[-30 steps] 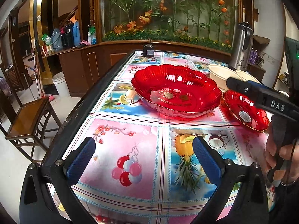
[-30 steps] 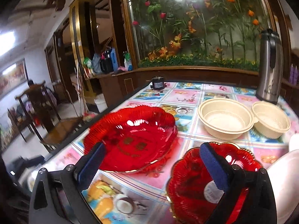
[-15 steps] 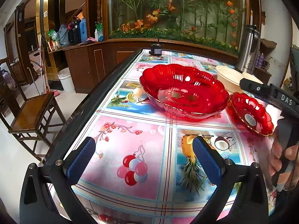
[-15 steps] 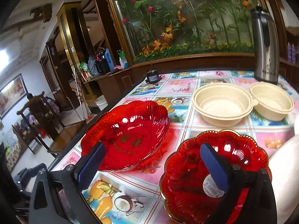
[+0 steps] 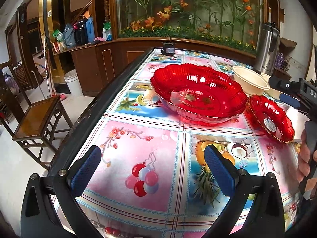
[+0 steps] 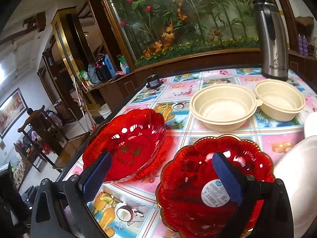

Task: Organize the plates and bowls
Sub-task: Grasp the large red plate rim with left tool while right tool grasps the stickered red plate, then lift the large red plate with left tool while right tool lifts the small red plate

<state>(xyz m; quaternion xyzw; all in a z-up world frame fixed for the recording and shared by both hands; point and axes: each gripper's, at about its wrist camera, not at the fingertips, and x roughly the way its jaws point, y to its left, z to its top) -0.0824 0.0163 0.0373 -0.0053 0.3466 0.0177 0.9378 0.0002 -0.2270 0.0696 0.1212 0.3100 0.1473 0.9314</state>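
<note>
Meanwhile, both the right gripper (image 6: 162,174) and left gripper (image 5: 152,164) are held apart, the right poised over the small red plate (image 6: 198,178) for stacking.

My bench (image 5: 138,150) wears a fruit-print cloth. Ahead of my left tongs (image 5: 152,170) sits the large red dish (image 5: 198,93); beneath my right tongs (image 6: 160,174), the small red dish (image 6: 198,168); beyond, two cream bowls (image 6: 223,105) and a steel flask (image 6: 272,39).

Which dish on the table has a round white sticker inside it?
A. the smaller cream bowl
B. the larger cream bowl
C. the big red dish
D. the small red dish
D: the round white label sits in the bottom of the small red dish, just past the open right gripper; the big red dish carries only gold lettering.
</note>
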